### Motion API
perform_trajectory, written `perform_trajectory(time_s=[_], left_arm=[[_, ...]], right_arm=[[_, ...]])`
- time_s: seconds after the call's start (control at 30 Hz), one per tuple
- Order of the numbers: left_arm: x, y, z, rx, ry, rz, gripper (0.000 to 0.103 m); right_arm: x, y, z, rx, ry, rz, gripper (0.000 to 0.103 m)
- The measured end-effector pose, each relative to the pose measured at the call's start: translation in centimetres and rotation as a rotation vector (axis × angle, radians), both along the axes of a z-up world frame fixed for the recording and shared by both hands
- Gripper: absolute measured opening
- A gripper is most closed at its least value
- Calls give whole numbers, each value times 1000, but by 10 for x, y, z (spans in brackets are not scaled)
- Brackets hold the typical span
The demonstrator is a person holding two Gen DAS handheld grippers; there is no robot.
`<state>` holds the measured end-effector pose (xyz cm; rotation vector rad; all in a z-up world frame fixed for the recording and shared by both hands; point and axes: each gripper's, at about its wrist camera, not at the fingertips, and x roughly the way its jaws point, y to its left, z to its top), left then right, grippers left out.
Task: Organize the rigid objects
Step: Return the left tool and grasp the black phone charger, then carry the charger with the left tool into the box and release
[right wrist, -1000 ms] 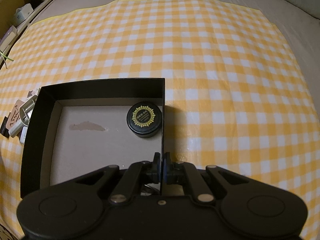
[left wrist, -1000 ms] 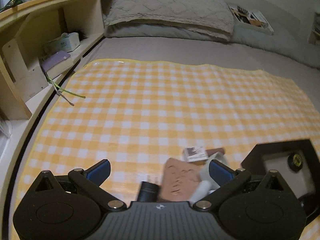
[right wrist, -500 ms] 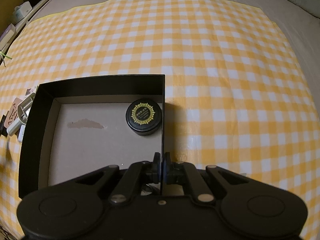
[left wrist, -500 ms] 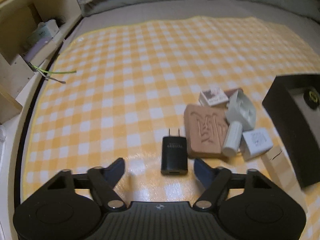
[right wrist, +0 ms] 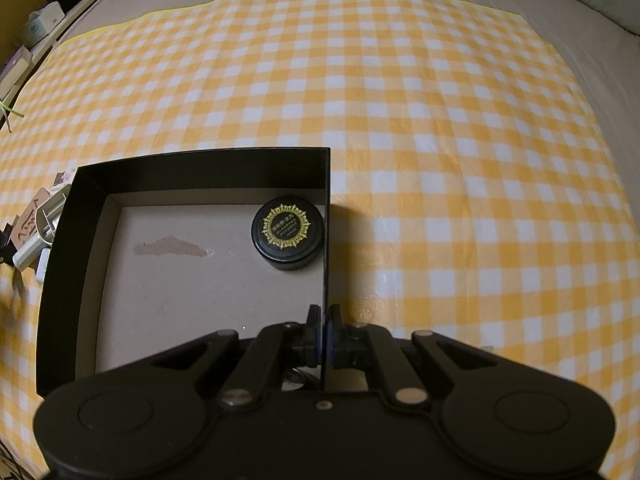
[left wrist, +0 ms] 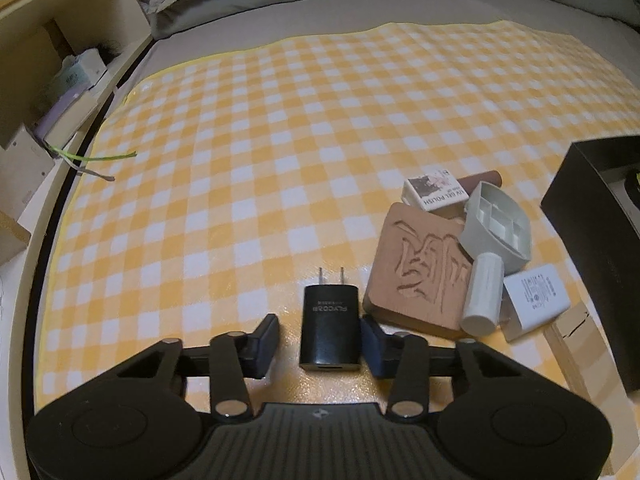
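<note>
A: left gripper [left wrist: 320, 334] has just been closing around the black charger [left wrist: 330, 328] on the checked cloth [left wrist: 280, 140]. Right pad touches, left has a gap. Label's unreadable.

B: right gripper [right wrist: 324, 334] clamps the black box [right wrist: 200, 170] wall. The round tin [right wrist: 287, 232] sits inside, gold text too small. Small white box [left wrist: 435, 193] says "UV GEL POLISH".

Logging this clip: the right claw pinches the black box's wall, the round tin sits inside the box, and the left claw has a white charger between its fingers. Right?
One slip: the charger between the left claw's fingers is black, as the left wrist view shows; its jaws have just been closing. The right claw does pinch the box wall, with the tin inside.
</note>
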<state>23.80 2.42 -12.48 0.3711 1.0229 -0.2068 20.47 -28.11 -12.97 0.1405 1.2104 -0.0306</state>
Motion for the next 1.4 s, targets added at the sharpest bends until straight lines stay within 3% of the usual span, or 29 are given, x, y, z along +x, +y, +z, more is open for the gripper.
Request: perform_trajectory(time_s=[0.03,0.37,0.67,0.83,1.03,1.23,1.4], left_arm=[[1,1,0,-9,3,5,33],[6,18,6,-77,34,115,33],[6,22,42,-209,-43,203,33],[-1,-15,61,-295,-61,144,33],[-20,-74,77,-408,-21,33,33],[-32,-128,72,-502,74,-46,33],[-40,-174,49,-523,147,-78,33]], right_arm=[[1,0,1,-1,0,0,4],[3,0,2,-3,5,0,4],[4,0,-3,-2,11,-1,3],[3,2,-3,1,13,-7,3],[2,-1,-10,3,12,-6,3],[-1,-4,-4,23,13,-9,4],[0,-5,-6,35,20,-7,4]])
